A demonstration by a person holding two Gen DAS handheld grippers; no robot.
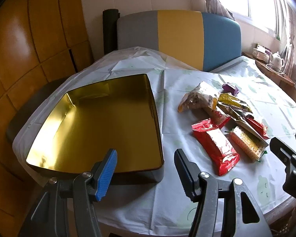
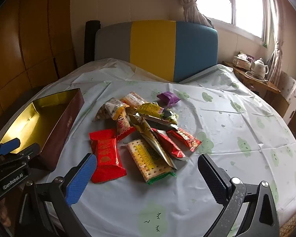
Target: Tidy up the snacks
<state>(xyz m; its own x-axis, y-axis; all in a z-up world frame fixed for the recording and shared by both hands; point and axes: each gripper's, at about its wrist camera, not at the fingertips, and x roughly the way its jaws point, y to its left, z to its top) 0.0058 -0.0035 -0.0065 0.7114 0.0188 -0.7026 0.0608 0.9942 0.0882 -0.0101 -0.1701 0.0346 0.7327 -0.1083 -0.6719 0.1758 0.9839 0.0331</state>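
A rectangular tin [image 1: 92, 122] with a gold inside stands empty on the table's left side; its dark red wall [image 2: 67, 122] shows in the right wrist view. To its right lies a pile of snack packs: a red wrapper [image 2: 106, 156] nearest, a yellow cracker pack [image 2: 150, 161], several gold and red bars, and a purple pack [image 2: 167, 97] at the back. My left gripper [image 1: 146, 158] hovers open over the tin's near right corner, nothing between its fingers. Wide open and empty, my right gripper [image 2: 148, 167] hangs just in front of the pile.
A pale tablecloth [image 2: 236, 130] with green cloud prints covers the round table. A chair back [image 2: 155, 49] in grey, yellow and blue stands behind it. At the far right a side table holds a white teapot [image 2: 260, 67] and a tissue box. A wooden cabinet fills the left.
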